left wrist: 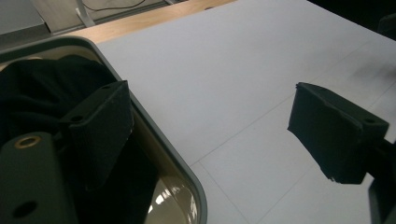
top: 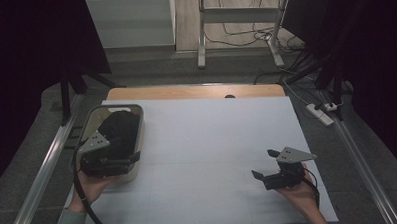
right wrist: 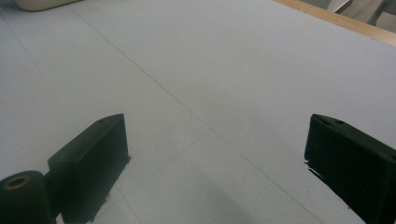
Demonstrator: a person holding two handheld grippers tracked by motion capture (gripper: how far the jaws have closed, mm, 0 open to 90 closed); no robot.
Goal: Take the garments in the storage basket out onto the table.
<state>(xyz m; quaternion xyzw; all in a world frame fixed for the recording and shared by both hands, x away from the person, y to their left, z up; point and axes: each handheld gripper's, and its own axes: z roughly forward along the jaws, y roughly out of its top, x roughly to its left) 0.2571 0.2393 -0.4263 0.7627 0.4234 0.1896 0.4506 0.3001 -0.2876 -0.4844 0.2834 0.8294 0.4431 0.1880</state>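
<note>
Two tools spread, cloth in the tub

My left tool (top: 119,157) hangs spread over the tub (top: 136,111) at nine o'clock, one jaw inside beside the black cloth (left wrist: 42,86). Up close, nothing is pinched. My right tool (top: 266,164), at four o'clock, gapes over bare white surface (right wrist: 210,70).

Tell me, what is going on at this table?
A person sits at a white-covered table with hand-held black tongs in each hand. The left tongs hang over the near end of a beige plastic tub with a grey rim, which holds a bundle of black cloth. Their jaws stand open, one over the cloth inside the tub and the other outside its rim; nothing is gripped. The right tongs rest low over the bare table at the near right, jaws open and empty.
</note>
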